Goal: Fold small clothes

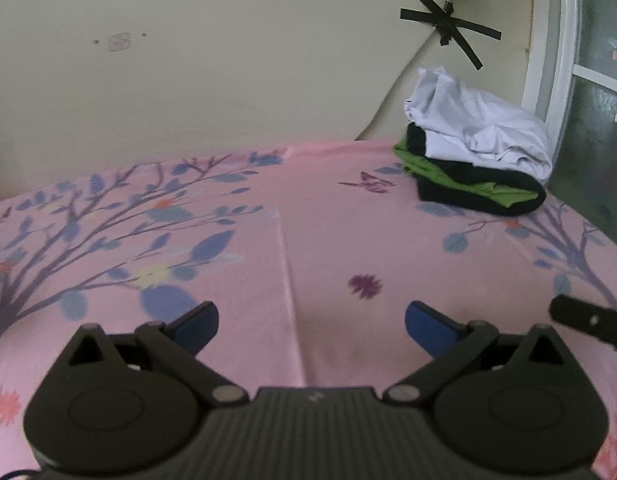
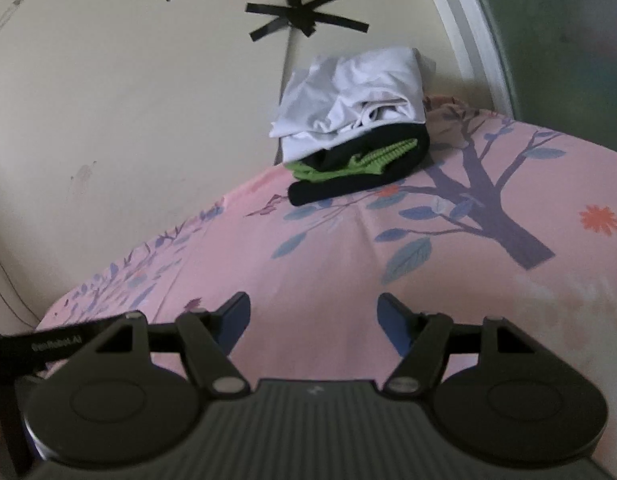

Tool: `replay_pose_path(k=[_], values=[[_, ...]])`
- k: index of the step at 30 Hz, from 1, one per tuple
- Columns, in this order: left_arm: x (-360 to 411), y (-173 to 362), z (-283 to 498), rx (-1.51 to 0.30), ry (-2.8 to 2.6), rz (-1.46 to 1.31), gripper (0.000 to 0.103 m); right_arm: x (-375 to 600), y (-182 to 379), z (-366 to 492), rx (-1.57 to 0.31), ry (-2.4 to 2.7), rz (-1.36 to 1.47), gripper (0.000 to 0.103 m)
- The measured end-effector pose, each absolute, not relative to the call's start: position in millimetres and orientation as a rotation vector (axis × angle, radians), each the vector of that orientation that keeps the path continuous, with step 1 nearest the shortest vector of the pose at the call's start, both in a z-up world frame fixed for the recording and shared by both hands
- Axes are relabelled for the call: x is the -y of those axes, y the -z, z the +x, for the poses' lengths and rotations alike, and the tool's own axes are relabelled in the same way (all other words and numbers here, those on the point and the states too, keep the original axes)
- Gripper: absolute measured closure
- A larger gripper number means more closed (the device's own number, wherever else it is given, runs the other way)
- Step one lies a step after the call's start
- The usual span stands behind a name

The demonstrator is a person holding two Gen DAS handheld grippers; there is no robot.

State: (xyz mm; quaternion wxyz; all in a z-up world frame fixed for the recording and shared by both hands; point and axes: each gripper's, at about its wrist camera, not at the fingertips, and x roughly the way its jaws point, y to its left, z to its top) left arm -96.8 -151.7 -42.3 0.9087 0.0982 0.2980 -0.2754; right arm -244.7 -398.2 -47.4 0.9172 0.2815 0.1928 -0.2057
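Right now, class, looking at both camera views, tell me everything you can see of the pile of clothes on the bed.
The pile of clothes sits at the far corner of the pink floral sheet, close to the wall. On top lies a white, rumpled, loosely folded garment of soft cloth; under it a black one with bright green parts. The pile looks slumped, not squared. Neither claw touches it.

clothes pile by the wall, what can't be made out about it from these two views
- Left wrist view: the clothes pile shows white fabric over black and green, but the layers hide the garment count and types.
- Right wrist view: the pile's back is hidden by its own bulk.
- Both views: blur hides any fold edges or labels.
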Motion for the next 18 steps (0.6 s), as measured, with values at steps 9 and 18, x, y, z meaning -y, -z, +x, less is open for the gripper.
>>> replay_pose_path(k=[9, 18], values=[[127, 50, -104, -0.578, 0.535, 0.185, 0.000, 374, 45, -245, -0.387, 0.461, 0.579, 0.034], [121, 57, -97, -0.597, 0.529, 0.158, 0.000, 365, 49, -242, -0.381, 0.489, 0.567, 0.030]])
